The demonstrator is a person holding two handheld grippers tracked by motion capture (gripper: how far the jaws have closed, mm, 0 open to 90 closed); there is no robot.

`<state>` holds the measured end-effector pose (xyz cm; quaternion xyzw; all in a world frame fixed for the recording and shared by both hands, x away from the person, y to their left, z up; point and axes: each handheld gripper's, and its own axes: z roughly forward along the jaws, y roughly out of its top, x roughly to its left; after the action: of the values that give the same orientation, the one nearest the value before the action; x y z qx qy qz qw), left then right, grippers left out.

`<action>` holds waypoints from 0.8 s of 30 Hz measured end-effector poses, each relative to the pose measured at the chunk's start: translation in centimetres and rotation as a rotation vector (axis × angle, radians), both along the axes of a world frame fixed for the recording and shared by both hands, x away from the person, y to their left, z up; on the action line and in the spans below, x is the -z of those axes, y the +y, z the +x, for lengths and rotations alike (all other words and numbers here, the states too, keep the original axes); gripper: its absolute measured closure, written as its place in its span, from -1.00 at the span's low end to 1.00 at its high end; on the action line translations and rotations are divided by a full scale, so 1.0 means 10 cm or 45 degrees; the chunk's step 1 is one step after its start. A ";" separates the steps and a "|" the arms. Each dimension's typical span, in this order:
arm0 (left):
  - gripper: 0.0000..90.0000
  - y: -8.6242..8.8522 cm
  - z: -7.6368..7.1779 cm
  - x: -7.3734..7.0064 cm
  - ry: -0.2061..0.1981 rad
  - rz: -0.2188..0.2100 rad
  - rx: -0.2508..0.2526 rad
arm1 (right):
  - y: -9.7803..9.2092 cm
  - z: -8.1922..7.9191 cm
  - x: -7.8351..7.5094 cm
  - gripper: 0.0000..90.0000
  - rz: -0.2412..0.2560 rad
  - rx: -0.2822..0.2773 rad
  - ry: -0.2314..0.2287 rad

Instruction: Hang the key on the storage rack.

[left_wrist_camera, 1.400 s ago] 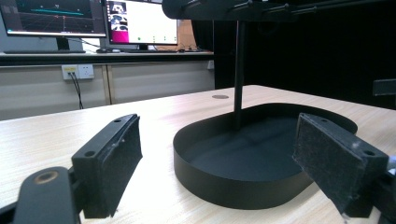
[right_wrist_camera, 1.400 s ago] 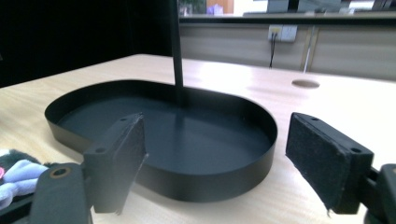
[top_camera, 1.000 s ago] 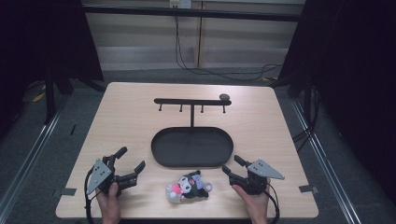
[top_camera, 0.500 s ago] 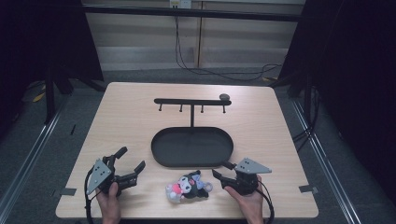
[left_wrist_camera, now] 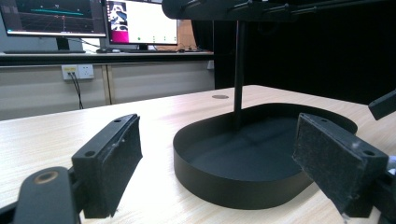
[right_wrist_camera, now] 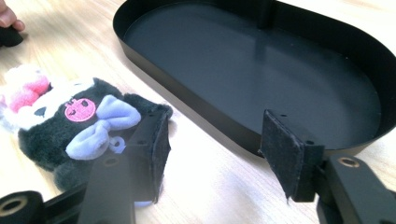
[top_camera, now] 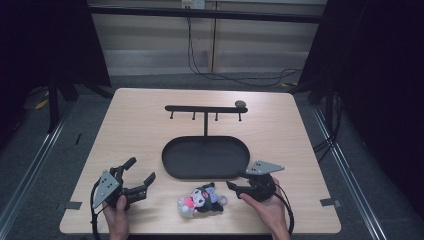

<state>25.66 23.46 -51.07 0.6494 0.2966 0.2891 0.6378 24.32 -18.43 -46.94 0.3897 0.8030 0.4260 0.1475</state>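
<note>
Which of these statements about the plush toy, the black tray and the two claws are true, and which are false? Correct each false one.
1. The plush toy lies inside the oval black tray. False: it lies on the table, in front of the tray.
2. The right claw is open beside the toy. True.
3. The left claw grips the toy. False: it is open, apart from the toy.
4. A hook stand rises from the tray. True.
5. The toy wears a lilac bow. True.
</note>
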 end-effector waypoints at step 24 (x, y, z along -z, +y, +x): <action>-0.66 0.00 0.00 0.00 0.000 0.001 0.003 | 0.16 0.22 -0.21 0.15 -0.234 -0.289 0.423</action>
<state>25.66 23.47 -51.07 0.6498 0.2958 0.2885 0.6380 26.51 -16.79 -44.80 0.3465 0.8905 0.2949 -0.0009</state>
